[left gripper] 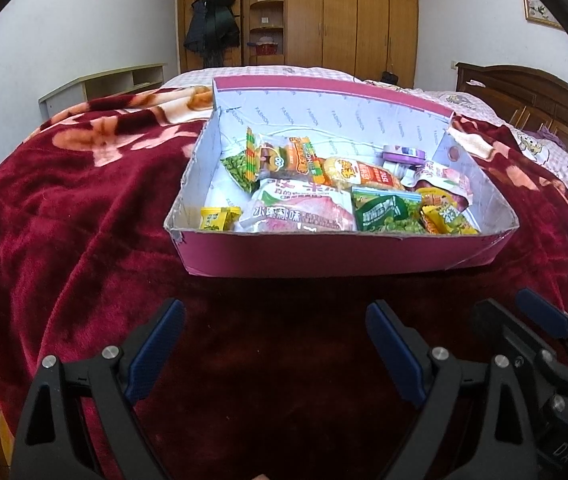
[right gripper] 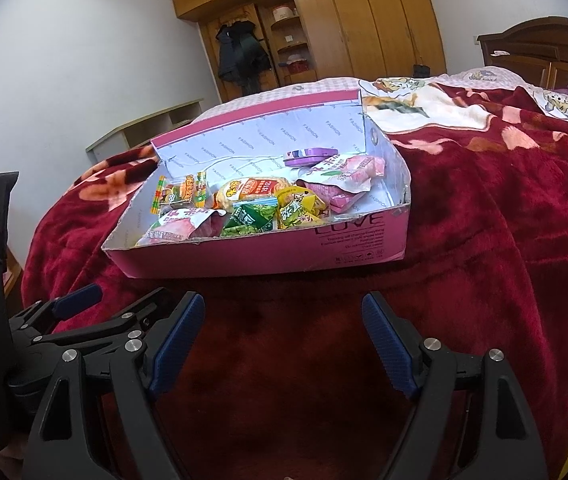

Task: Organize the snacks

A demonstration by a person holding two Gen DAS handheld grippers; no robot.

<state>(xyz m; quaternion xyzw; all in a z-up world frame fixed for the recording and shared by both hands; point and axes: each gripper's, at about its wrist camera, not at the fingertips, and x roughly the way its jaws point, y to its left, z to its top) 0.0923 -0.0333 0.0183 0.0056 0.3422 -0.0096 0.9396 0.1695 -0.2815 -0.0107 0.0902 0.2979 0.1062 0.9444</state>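
A pink cardboard box point(left gripper: 324, 252) with a white printed lining sits on a dark red blanket, its lid flap standing up at the back. Inside lie several snack packets: a yellow candy point(left gripper: 218, 216), a pink and white pouch point(left gripper: 304, 210), a green pea packet point(left gripper: 384, 210) and a purple tin point(left gripper: 404, 155). The same pink cardboard box point(right gripper: 268, 256) shows in the right wrist view. My left gripper point(left gripper: 274, 316) hangs open over bare blanket just short of the box. Beside it my right gripper point(right gripper: 284, 312) is also open with nothing between its blue pads.
The red floral blanket point(left gripper: 64, 220) covers a bed, sloping away at the left. A wooden headboard point(left gripper: 524, 88) stands at the right and wardrobes point(left gripper: 344, 12) line the far wall. A low shelf point(left gripper: 104, 84) sits by the left wall.
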